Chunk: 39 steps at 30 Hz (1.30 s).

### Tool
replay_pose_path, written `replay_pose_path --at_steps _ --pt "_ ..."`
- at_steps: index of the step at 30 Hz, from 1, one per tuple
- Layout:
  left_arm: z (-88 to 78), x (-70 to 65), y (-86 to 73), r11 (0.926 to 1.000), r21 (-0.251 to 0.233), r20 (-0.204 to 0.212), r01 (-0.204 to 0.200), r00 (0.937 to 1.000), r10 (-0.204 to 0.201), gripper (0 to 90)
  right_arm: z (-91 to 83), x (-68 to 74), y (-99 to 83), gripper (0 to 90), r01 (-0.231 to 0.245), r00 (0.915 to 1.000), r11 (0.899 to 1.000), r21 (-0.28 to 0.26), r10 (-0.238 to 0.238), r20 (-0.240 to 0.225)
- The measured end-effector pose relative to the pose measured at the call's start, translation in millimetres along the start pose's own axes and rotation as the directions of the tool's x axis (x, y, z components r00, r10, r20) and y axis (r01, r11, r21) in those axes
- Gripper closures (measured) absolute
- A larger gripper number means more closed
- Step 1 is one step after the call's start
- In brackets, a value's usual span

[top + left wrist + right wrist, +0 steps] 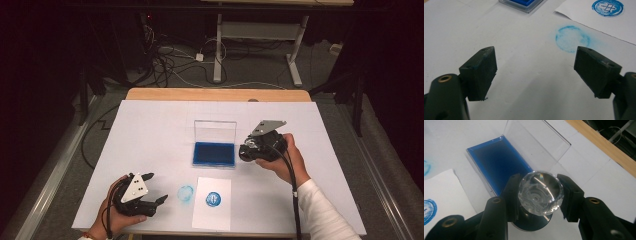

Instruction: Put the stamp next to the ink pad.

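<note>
My right gripper is shut on a round stamp with a clear faceted knob; it hovers just right of the blue ink pad, whose clear lid stands up behind it. In the high view the right gripper points left toward the pad. A white paper slip near the front edge carries a blue round stamp print. A faint blue ring smudge marks the table sheet beside it. My left gripper rests at the front left, jaws open and empty, facing the smudge.
A white sheet covers the wooden table. Beyond the far edge lie floor cables and the legs of another desk. The ink pad's corner and the printed slip lie ahead of the left jaws.
</note>
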<state>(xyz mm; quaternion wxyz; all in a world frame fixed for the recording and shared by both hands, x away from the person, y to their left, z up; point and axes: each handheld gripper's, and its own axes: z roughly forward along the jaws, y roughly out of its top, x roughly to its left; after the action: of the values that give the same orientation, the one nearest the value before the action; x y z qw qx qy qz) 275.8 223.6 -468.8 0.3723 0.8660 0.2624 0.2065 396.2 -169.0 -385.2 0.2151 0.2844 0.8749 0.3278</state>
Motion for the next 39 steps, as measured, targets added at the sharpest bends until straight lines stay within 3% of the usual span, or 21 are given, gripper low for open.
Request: replay_pose_path --at_steps 11,21,39 --pt "0.9 0.9 0.1 1.0 0.005 -0.005 -0.006 1.0 0.006 18.0 15.9 -7.9 -3.6 57.1 -0.031 0.9995 0.999 0.032 0.031 0.003" --pt "1.6 1.3 -0.1 0.9999 0.01 -0.01 -0.009 0.9999 0.009 18.0 31.7 -5.5 -12.4 57.1 -0.039 0.9992 0.997 0.07 0.039 0.004" --pt "3.9 0.5 -0.2 0.9995 0.026 -0.003 -0.018 0.9998 0.018 18.0 41.3 -1.5 -22.0 57.0 -0.052 0.9986 0.995 0.081 0.053 -0.004"
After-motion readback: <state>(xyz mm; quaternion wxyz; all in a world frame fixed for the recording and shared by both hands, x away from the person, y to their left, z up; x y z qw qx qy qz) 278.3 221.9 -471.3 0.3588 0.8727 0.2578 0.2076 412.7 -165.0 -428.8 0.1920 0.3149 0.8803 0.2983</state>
